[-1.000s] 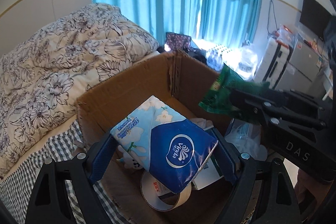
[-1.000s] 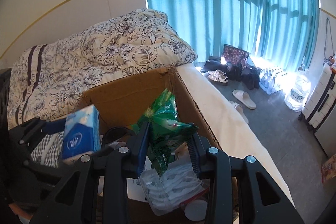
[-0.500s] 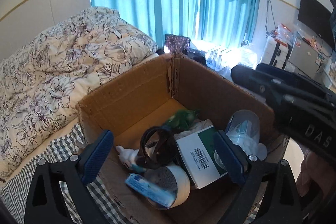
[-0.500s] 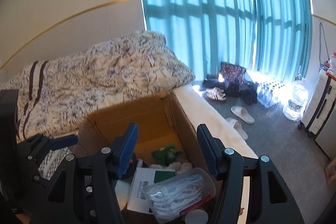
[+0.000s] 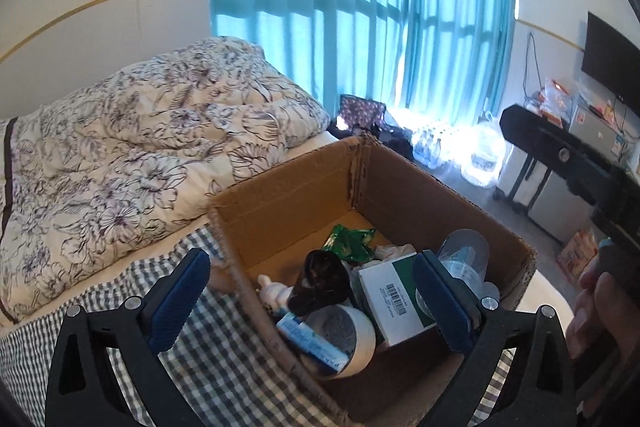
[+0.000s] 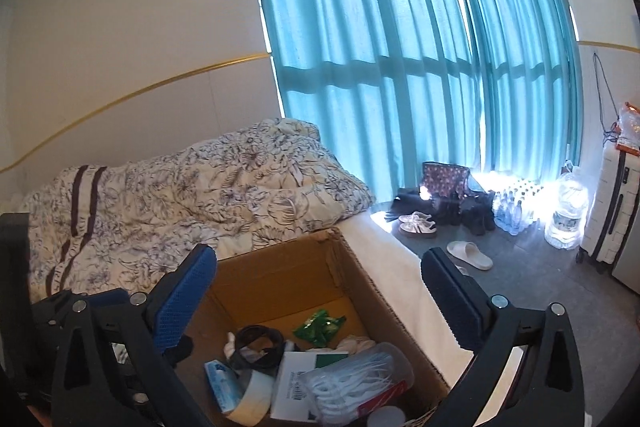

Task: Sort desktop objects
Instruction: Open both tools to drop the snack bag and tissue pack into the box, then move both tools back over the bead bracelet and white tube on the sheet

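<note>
Your left gripper (image 5: pixel 316 301) and right gripper (image 6: pixel 320 301) hover above the cardboard box (image 5: pixel 404 183) on the bed, jaws wide and empty; green packet (image 6: pixel 319 325) and tissue pack (image 5: pixel 312 341) lie inside. Lift clear of the rim.

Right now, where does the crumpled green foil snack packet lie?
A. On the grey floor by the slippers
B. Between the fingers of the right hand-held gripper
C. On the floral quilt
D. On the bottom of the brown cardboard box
D: the crumpled green foil snack packet lies on the bottom of the brown cardboard box, and both hand-held grippers are open and hold nothing.
</note>
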A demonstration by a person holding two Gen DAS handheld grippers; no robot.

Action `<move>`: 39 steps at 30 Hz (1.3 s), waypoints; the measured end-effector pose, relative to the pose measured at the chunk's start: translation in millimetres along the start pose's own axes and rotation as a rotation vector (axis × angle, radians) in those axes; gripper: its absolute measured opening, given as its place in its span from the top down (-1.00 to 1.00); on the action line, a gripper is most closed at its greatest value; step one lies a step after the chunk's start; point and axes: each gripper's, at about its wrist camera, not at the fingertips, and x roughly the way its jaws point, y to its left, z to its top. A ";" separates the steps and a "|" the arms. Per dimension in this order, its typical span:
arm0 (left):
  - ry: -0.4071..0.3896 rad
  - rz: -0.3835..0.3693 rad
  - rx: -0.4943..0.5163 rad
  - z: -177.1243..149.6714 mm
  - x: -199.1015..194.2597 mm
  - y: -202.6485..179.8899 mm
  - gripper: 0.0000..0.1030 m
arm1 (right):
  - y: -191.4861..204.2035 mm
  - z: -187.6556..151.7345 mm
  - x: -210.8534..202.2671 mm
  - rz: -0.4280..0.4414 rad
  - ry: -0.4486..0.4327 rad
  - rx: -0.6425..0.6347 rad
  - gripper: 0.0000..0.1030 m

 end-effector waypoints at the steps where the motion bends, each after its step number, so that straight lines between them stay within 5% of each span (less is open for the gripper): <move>1: -0.008 0.010 -0.008 -2.5 -6.0 3.7 -1.00 | 2.5 -1.1 0.1 0.007 0.001 0.001 -0.99; 14: -0.049 0.128 -0.103 -31.5 -67.1 66.4 -1.00 | 42.4 -15.5 -0.3 0.165 0.052 0.071 -1.00; 26: -0.090 0.216 -0.193 -70.2 -106.9 150.6 -1.00 | 130.9 -43.0 -15.8 0.281 0.006 -0.160 -0.99; 39: -0.037 0.278 -0.322 -122.4 -122.3 257.7 -1.00 | 213.7 -109.1 15.1 0.351 0.175 -0.278 -1.00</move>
